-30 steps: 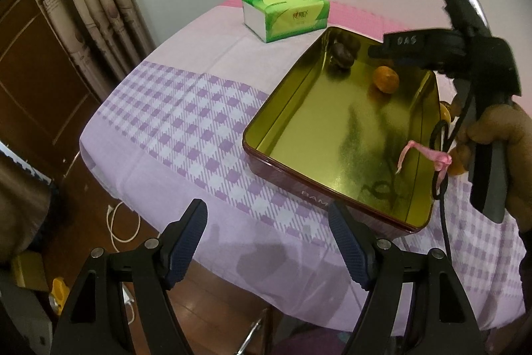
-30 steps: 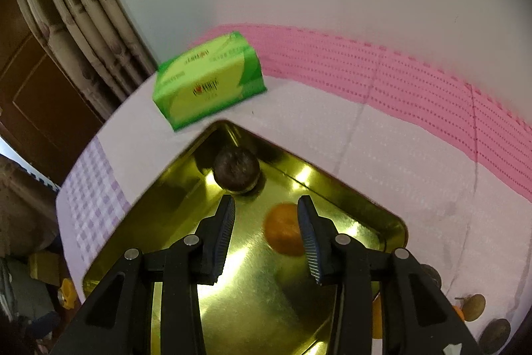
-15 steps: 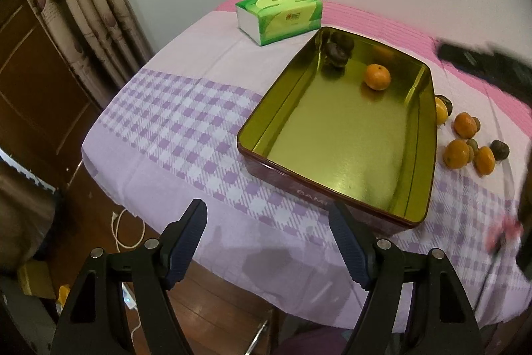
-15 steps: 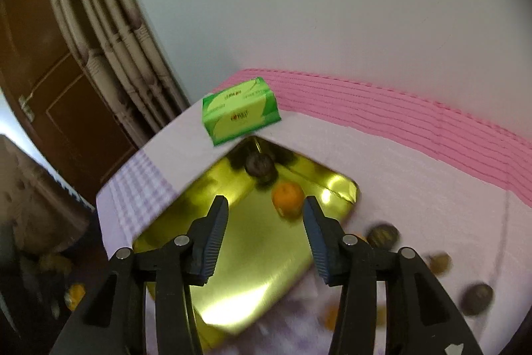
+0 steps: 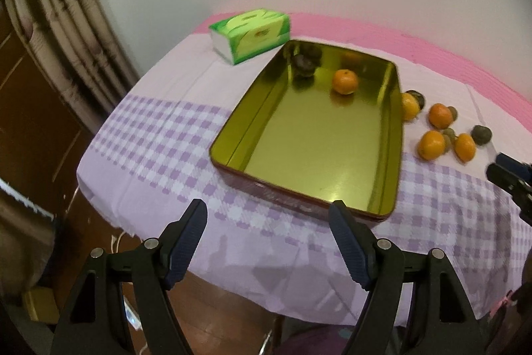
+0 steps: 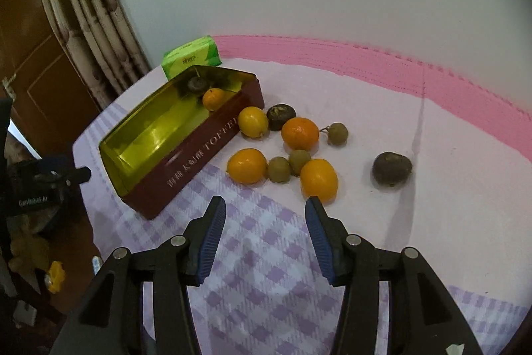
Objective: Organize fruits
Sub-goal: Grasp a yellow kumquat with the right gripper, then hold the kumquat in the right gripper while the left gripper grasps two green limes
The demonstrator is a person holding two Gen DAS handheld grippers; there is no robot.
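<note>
Right wrist view: the right gripper (image 6: 262, 238), fingers apart and empty, hangs over the checked tablecloth (image 6: 266, 271) with loose fruit just ahead: five oranges (image 6: 319, 180), three small green fruits (image 6: 278, 169) and two dark ones (image 6: 391, 169). Ahead and to its left, the toffee tin (image 6: 186, 152) holds only one orange (image 6: 213, 98) and one dark fruit (image 6: 197, 84). The left gripper (image 5: 267, 243), also apart and empty, waits before the tin's near edge. Most sorting seemingly remains.
</note>
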